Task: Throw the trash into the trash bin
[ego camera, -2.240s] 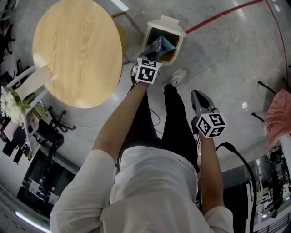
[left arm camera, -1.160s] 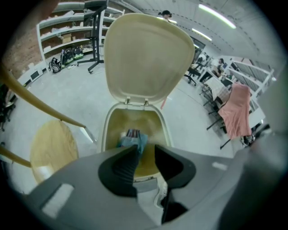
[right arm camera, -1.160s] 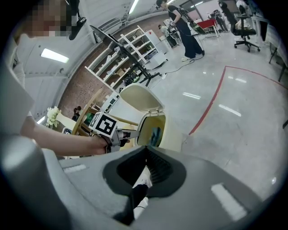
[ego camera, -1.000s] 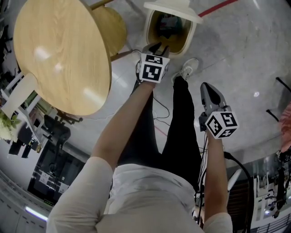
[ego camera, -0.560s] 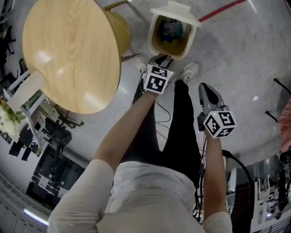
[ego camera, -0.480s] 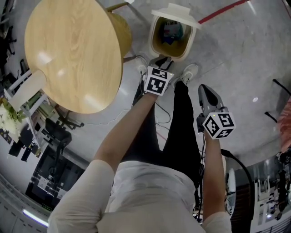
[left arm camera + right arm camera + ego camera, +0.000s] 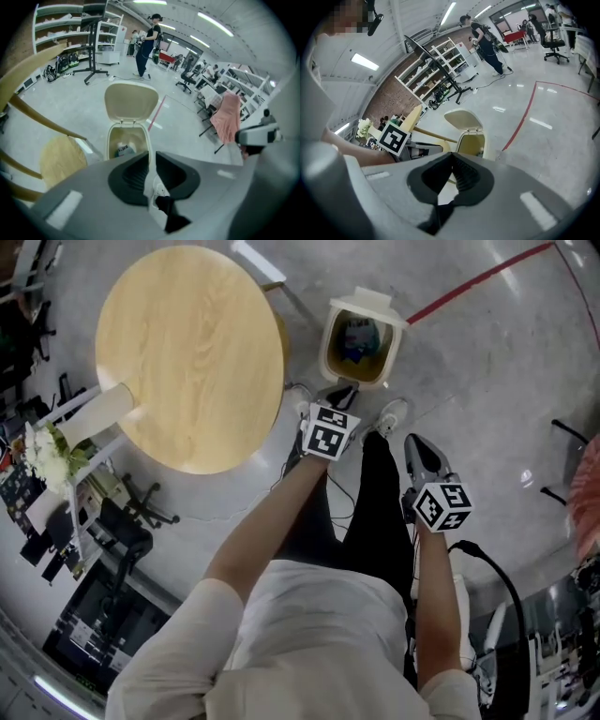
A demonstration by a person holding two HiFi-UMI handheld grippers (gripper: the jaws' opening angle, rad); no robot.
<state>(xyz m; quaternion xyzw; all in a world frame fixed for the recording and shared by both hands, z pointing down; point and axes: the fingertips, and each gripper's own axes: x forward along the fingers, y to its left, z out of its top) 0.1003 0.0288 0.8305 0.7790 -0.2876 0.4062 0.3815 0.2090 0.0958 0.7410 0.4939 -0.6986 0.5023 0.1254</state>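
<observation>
Floor of polished grey concrete (image 7: 487, 362) fills the head view, crossed by a red painted line (image 7: 478, 279). A round light-wood table (image 7: 187, 352) stands at the left, its top bare. Just right of the table is a cream plastic trash bin (image 7: 330, 343) with its lid flipped back. The trash, a crumpled blue and white wrapper (image 7: 359, 338), lies inside it. The left gripper (image 7: 342, 395) hangs just short of the bin, above the person's shoes. The right gripper (image 7: 414, 442) is held beside it, further from the bin.

In the left gripper view the open bin (image 7: 112, 140) sits straight ahead, with the wrapper (image 7: 124, 150) at its bottom. A round wooden chair seat (image 7: 63, 159) is to its left and a pink cloth (image 7: 227, 117) hangs over a chair at the right. The left gripper's (image 7: 151, 157) jaws have just been closing. Only a thin slit is left between them, with nothing in it.

In the right gripper view the bin (image 7: 471, 143) stands beyond the right gripper (image 7: 451, 157), whose jaws meet at the tips and hold nothing. White metal shelving (image 7: 440, 65) lines a brick wall behind.
</observation>
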